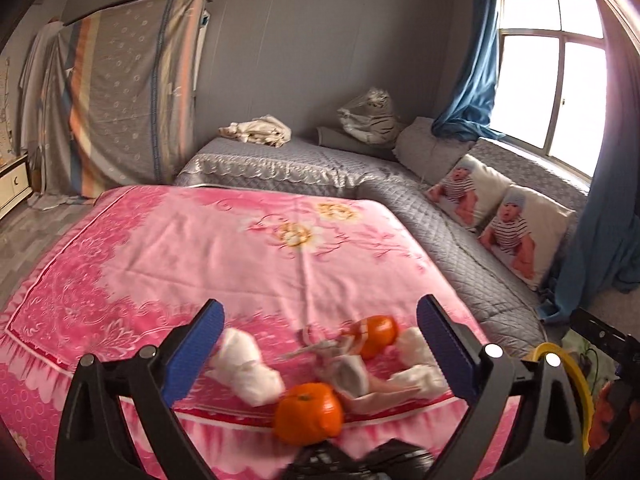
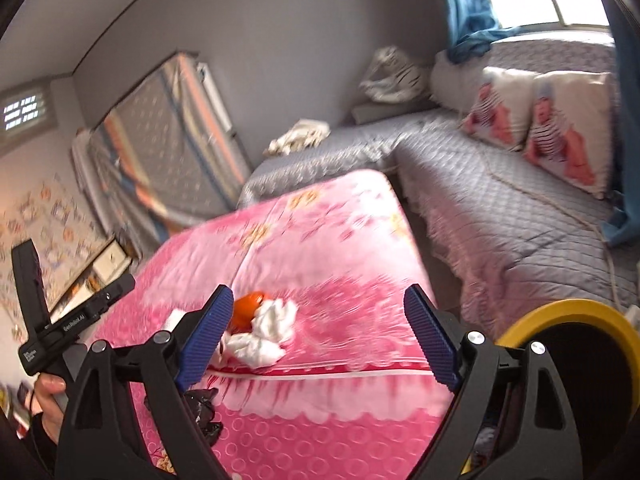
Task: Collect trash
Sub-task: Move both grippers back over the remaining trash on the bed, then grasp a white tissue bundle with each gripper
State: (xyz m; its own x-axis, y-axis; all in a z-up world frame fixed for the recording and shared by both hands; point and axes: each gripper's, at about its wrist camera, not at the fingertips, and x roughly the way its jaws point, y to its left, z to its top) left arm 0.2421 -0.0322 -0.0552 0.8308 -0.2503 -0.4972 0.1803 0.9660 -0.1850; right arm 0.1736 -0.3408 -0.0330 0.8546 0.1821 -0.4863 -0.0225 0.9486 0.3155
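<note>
Your left hand-held gripper (image 1: 320,344) and right hand-held gripper (image 2: 320,328), both spread and empty, face tissues (image 1: 248,372) near the bed (image 1: 200,248) edge.

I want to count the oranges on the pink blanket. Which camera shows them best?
The left wrist view: it shows two round oranges, the near orange whole at the blanket's edge and the far orange behind crumpled white tissues. The right wrist view is blurred and shows only one orange, partly hidden behind tissue and a blue gripper finger.
</note>
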